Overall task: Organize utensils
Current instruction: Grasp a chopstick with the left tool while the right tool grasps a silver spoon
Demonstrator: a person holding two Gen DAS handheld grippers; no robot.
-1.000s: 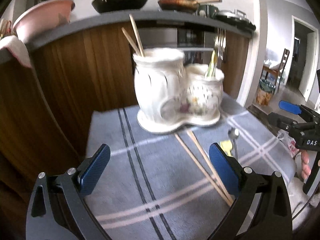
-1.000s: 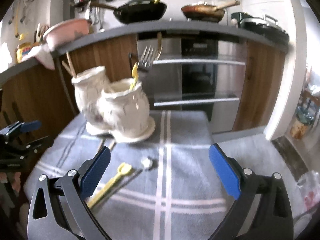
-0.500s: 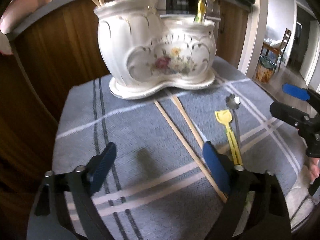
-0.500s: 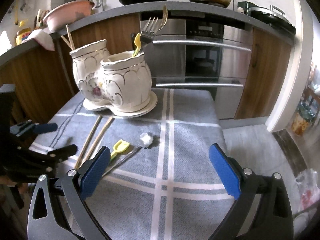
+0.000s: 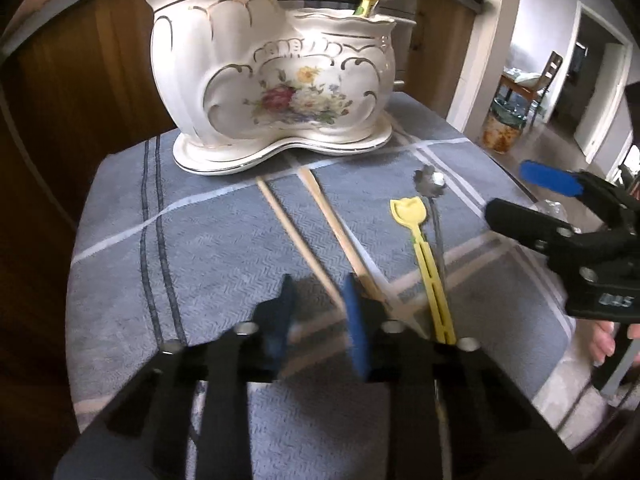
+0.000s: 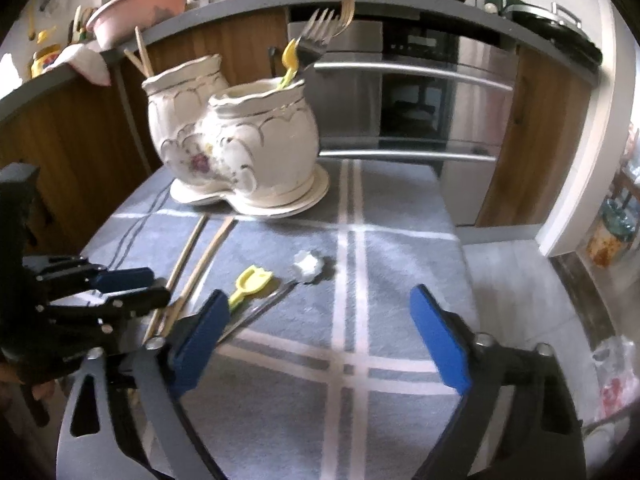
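A white floral ceramic utensil holder (image 5: 276, 80) with two pots stands at the back of the grey cloth; it also shows in the right wrist view (image 6: 240, 148). Chopsticks stand in its tall pot; a fork and a yellow utensil stand in the low pot. Two wooden chopsticks (image 5: 304, 240) (image 6: 192, 264), a yellow plastic pick (image 5: 420, 248) (image 6: 250, 284) and a thin metal spoon (image 5: 432, 184) (image 6: 304, 268) lie on the cloth. My left gripper (image 5: 320, 320) is narrowed over the near ends of the chopsticks, a gap still between its pads. My right gripper (image 6: 316, 340) is open and empty above the cloth.
The grey striped cloth (image 6: 400, 248) covers a small table with drop-offs on all sides. Wooden cabinets and an oven (image 6: 420, 92) stand behind. Pans and a pink bowl (image 6: 136, 8) sit on the counter above.
My left gripper has dropped low toward the chopsticks and its jaws have narrowed from wide open. My right gripper has moved closer to the cloth and stays open.
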